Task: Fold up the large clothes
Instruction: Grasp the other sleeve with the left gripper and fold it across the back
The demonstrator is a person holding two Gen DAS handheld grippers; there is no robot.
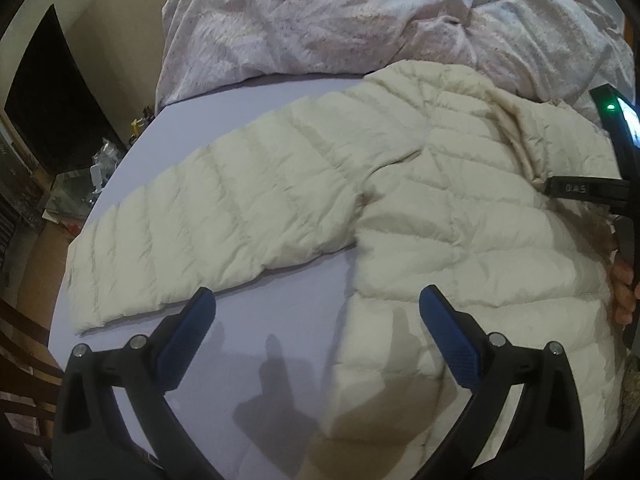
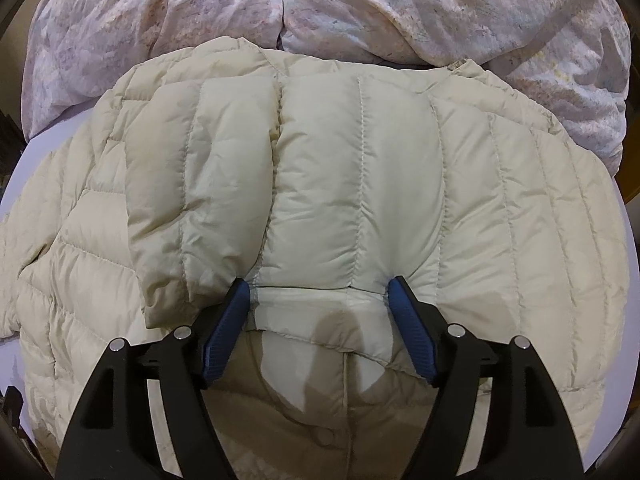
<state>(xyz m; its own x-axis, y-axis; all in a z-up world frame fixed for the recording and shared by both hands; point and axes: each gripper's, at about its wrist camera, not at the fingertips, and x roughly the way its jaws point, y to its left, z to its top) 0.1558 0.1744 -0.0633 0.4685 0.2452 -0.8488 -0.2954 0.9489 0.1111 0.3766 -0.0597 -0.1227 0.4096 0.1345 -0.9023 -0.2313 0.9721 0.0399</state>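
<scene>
The work stood at the sleeve-folding step. A cream quilted down jacket (image 1: pixel 460 208) lay flat on a lavender bed sheet (image 1: pixel 280 92), just in front of a rumpled floral duvet (image 1: pixel 340 20). In the right wrist view one sleeve (image 2: pixel 320 184) was already laid across the jacket's body, and the right hand-held gripper (image 2: pixel 320 292) stood over its cuff with the jaws apart; the blue pads (image 2: pixel 408 316) flanked the cuff and touched its puffed sides, but did not look to be pinching it, so this read as a release. The left hand-held gripper (image 1: pixel 316 300) hovered with its jaws wide and empty above the bare sheet, between the jacket's side and the other sleeve (image 1: pixel 208 216), which lay stretched straight out across the bed. The next move likely called for the left hand-held gripper to take that outstretched sleeve near its cuff and carry it over the body. The fabric looked puffy and slick, with stitched channels, so it might spring back or slide.
</scene>
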